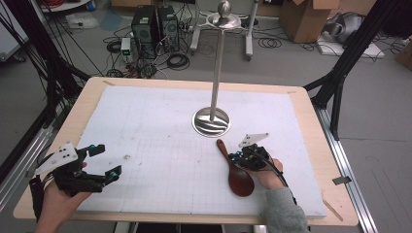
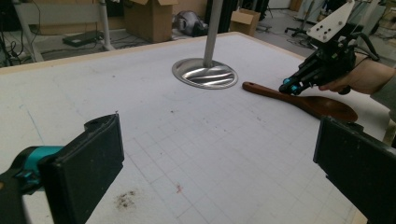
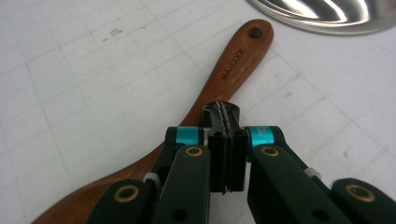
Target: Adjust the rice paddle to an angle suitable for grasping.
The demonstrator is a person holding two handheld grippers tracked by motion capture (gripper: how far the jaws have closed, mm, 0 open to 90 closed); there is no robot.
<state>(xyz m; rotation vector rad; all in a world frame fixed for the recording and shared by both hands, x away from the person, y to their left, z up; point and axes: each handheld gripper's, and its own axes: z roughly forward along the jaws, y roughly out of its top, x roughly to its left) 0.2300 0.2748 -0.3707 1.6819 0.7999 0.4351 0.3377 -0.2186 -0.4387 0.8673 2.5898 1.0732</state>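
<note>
While the right gripper (image 3: pixel 226 122) hangs low over the wooden spoon (image 3: pixel 233 70), its two jaws are pressed flat together, pad against pad, and nothing is seen between them. In the right gripper view the closed tips stand just above the middle of the spoon's handle; whether they touch the wood, I cannot tell. In the high view this right gripper (image 1: pixel 241 156) is at the right part of the table, with its grey plate on top, and the hand (image 1: pixel 268 175) with a grey sleeve holds it from behind.

The left gripper (image 1: pixel 103 162) is held near the left front corner of the table, well apart from the spoon. Its jaws are spread wide and they hold nothing; in the left gripper view the two black pads (image 2: pixel 93 158) stand far from each other over bare white surface.

The wooden spoon (image 1: pixel 235 169) lies flat on the white gridded mat (image 1: pixel 160 126). Its bowl points to the front edge, and the handle end with a small hole points to the round base of the metal stand (image 1: pixel 212 120), near it but not touching. The stand's thin pole rises upright from the base. The mat covers a light wooden table (image 1: pixel 311 126). A small dark stain (image 2: pixel 125 199) is on the mat near the left gripper.
</note>
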